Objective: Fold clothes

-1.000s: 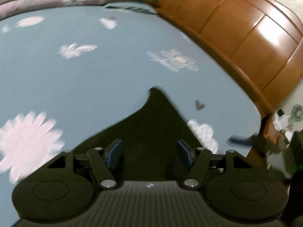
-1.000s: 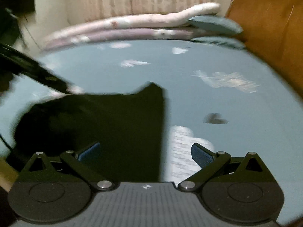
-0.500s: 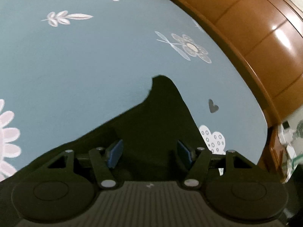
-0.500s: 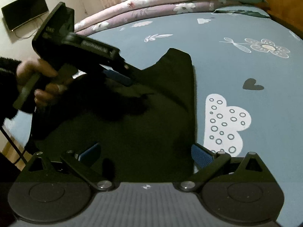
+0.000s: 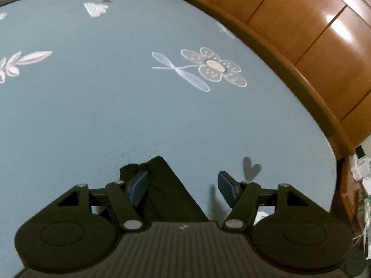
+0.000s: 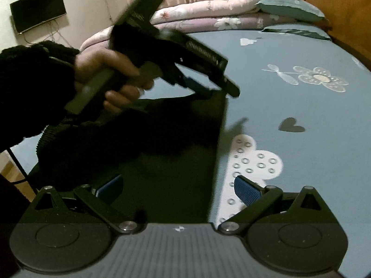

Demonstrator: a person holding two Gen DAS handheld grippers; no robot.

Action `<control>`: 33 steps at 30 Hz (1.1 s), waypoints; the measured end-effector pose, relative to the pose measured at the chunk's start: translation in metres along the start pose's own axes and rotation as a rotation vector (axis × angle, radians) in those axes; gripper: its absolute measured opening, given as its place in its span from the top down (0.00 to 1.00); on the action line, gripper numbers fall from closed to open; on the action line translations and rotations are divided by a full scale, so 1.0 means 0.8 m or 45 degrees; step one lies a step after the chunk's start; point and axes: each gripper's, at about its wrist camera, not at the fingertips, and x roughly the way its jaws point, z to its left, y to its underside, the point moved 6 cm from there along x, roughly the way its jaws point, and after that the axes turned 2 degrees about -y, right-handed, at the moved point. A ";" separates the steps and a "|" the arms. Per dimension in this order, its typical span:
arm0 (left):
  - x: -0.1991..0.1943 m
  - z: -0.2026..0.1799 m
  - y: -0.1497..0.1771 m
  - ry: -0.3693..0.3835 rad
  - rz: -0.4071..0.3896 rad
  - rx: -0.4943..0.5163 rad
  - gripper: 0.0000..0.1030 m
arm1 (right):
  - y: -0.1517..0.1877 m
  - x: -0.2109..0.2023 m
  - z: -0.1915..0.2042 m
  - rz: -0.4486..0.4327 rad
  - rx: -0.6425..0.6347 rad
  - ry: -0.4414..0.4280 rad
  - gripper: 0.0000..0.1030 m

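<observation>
Black garment (image 6: 162, 162) is lying flat on the bed (image 6: 313, 139), long edge running away from the person. Left hand-held gripper (image 5: 183, 187) is opening, jaws straddling the far corner, not pinching it. Right hand-held gripper (image 6: 178, 187) is hovering wide open over the near edge. Left is nearer the corner.

Left gripper (image 5: 183, 188) over blue sheet (image 5: 92, 120) — jaws opening; black garment (image 5: 167, 190) corner between them, unpinched.
</observation>
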 end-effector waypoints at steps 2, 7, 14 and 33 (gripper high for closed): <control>-0.002 0.000 -0.004 -0.023 -0.005 0.016 0.36 | 0.003 -0.006 -0.006 -0.003 0.022 0.013 0.00; -0.051 0.005 -0.016 -0.042 -0.084 0.014 0.36 | -0.003 -0.006 -0.017 -0.021 0.053 0.034 0.00; -0.159 0.041 0.025 -0.125 -0.145 -0.031 0.35 | -0.017 0.004 -0.008 -0.015 0.039 0.010 0.00; -0.257 0.083 0.196 -0.333 -0.186 0.060 0.32 | -0.032 0.049 0.078 0.129 -0.144 -0.005 0.00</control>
